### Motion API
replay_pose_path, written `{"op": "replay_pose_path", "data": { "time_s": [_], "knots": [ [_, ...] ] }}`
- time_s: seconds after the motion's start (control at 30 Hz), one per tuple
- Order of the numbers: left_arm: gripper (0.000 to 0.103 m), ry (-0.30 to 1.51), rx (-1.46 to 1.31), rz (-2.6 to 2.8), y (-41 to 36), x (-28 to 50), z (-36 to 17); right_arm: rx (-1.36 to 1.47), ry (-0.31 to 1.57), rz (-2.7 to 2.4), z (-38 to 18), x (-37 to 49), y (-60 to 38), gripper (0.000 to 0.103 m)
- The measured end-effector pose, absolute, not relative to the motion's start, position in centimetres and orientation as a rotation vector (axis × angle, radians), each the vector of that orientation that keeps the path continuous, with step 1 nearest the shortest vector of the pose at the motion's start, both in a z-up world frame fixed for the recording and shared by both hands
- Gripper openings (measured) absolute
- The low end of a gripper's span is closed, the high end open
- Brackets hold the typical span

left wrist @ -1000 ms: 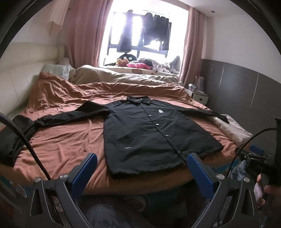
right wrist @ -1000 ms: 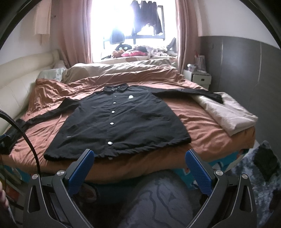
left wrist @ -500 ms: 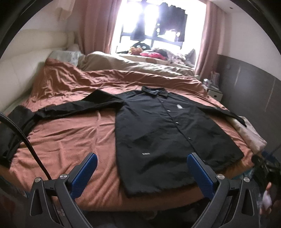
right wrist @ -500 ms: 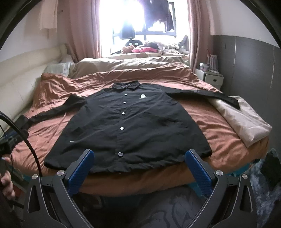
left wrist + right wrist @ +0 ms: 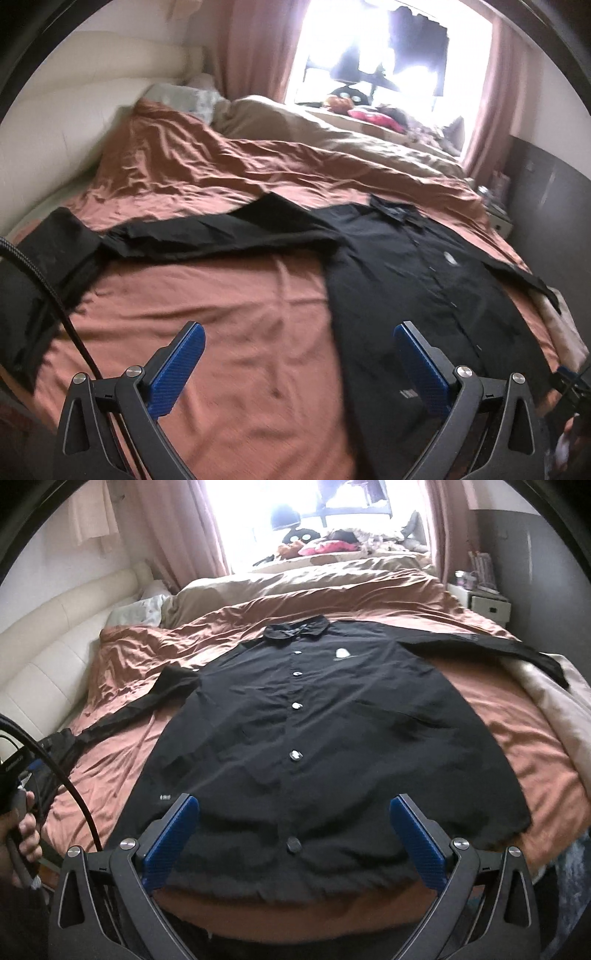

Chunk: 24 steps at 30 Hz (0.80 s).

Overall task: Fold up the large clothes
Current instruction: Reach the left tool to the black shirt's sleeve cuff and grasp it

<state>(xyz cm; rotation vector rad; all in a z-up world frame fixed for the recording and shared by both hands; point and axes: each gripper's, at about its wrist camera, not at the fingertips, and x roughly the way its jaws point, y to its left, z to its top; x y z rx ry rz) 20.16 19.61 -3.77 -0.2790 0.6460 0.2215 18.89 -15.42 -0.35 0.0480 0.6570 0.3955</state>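
A large black button-up shirt (image 5: 314, 720) lies flat, front up, on the brown bedsheet (image 5: 517, 731), sleeves spread to both sides, collar toward the window. In the left wrist view the shirt (image 5: 424, 288) lies to the right, with its left sleeve (image 5: 207, 236) stretching leftward. My left gripper (image 5: 299, 365) is open and empty above the bare sheet (image 5: 221, 302) left of the shirt body. My right gripper (image 5: 295, 838) is open and empty over the shirt's bottom hem, near the lowest button (image 5: 293, 844).
A cream padded headboard (image 5: 48, 657) runs along the left. A beige duvet (image 5: 314, 579) and pillows lie at the far end under the bright window. A white nightstand (image 5: 487, 605) stands at the right. A pale folded blanket (image 5: 561, 709) lies on the bed's right edge.
Both grippers have moved forward and closer over the bed. The left one has swung left toward the sleeve side; the right one now hovers over the hem. Both stay open.
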Motion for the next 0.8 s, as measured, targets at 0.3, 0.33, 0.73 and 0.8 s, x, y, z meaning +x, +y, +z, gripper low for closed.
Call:
{"op": "replay_pose_path", "data": {
  "time_s": [0.3, 0.33, 0.73, 0.8],
  "knots": [
    [0.096, 0.687, -0.325, 0.358, 29.2, 24.3, -4.9, -0.015, 0.646, 0.451, 0.7, 25.1, -11.8, 0.103],
    [0.095, 0.692, -0.329, 0.373, 30.1, 24.9, -5.2, -0.018, 0.648, 0.453, 0.8, 25.9, -11.4, 0.103],
    [0.08, 0.777, -0.476, 0.478, 38.6, 28.8, -9.6, -0.073, 0.672, 0.479, -1.1, 30.8, -7.2, 0.093],
    [0.079, 0.785, -0.513, 0.497, 39.9, 29.1, -10.4, -0.087, 0.686, 0.471, -0.9, 31.7, -6.5, 0.087]
  ]
}}
